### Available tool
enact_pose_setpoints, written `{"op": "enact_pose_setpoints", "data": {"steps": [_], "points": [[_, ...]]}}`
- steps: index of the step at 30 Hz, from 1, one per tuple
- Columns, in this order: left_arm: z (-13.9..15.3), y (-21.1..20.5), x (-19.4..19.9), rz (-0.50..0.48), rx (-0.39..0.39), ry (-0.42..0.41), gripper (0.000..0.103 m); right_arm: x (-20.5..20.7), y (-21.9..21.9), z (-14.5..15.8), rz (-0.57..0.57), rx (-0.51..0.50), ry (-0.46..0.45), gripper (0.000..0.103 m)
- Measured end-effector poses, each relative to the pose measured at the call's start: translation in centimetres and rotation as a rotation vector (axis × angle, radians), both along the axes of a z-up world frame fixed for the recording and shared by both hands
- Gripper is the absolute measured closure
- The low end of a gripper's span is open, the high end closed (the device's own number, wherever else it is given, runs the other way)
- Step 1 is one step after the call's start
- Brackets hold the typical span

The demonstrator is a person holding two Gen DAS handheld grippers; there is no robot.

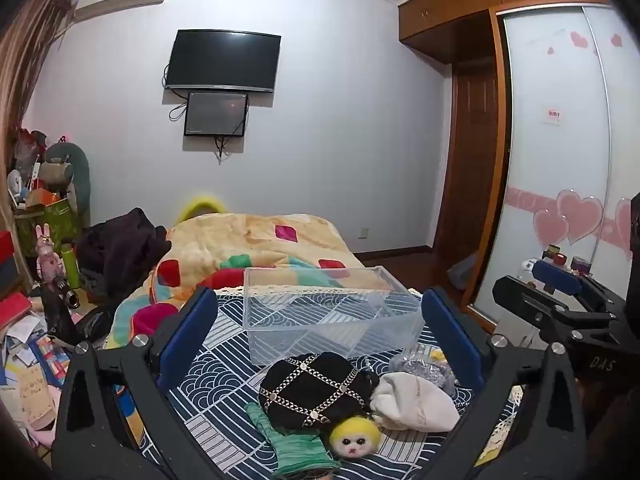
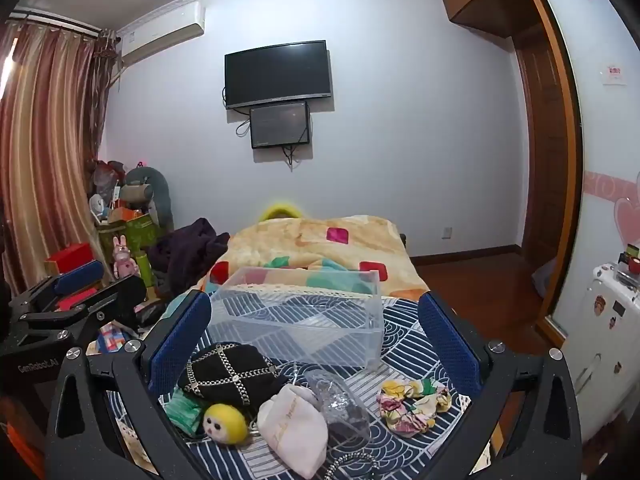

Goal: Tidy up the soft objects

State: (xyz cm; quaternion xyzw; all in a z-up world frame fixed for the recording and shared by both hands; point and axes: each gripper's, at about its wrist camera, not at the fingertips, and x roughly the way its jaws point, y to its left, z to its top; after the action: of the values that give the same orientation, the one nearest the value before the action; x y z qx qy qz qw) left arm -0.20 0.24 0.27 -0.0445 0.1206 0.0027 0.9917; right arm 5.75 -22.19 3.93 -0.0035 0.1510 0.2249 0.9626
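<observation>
A clear plastic bin [image 1: 332,316] [image 2: 304,320] stands empty on the patterned bedspread. In front of it lie a black quilted pouch with gold chain [image 1: 314,390] [image 2: 234,374], a green cloth [image 1: 292,440] [image 2: 182,408], a yellow plush face [image 1: 354,438] [image 2: 225,424], a white pouch [image 1: 412,402] [image 2: 292,426], a clear glittery bag [image 1: 424,368] [image 2: 342,404] and a floral scrunchie [image 2: 414,402]. My left gripper [image 1: 320,332] is open and empty above the pile. My right gripper [image 2: 316,340] is open and empty too; it shows in the left wrist view [image 1: 560,288].
A bright quilt [image 1: 256,256] [image 2: 312,252] covers the far bed. Cluttered shelves and toys [image 1: 44,220] [image 2: 124,220] stand at the left. A wardrobe with heart stickers [image 1: 560,152] and a small fridge [image 2: 604,332] are at the right.
</observation>
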Motion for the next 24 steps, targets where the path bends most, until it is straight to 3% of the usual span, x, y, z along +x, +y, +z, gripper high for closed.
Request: {"op": "enact_pose_setpoints", "data": {"steps": [24], "points": [[0.25, -0.18, -0.57, -0.004, 0.017, -0.019, 0.000, 0.03, -0.03, -0.13, 0.004, 0.016, 0.006, 0.000]]}}
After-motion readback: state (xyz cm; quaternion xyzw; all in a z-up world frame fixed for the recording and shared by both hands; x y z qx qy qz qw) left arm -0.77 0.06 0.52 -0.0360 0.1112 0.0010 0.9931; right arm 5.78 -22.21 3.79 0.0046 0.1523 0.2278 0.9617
